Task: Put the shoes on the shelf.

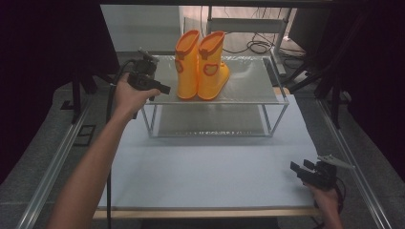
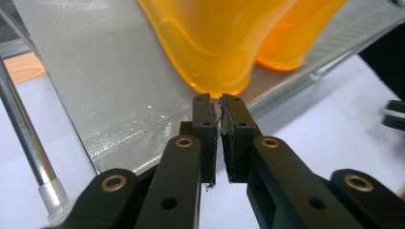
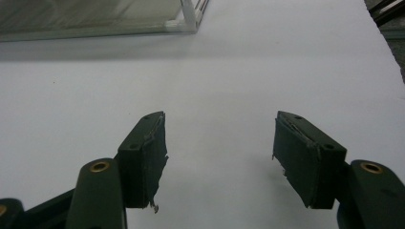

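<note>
— Standing on the top shelf of the metal rack, what do you see?

— Two orange rubber boots, upright and side by side, toes toward the worktop's near edge.

— And the left gripper?

— Held at the rack's left edge, just beside the nearer boot. Its jaws are pressed nearly together with nothing between them; the tips sit just short of the boot's sole.

— The right gripper?

— Low over the white worktop near its front right corner, well apart from the rack. Its jaws are spread wide and empty, with the bare white surface between them.
</note>
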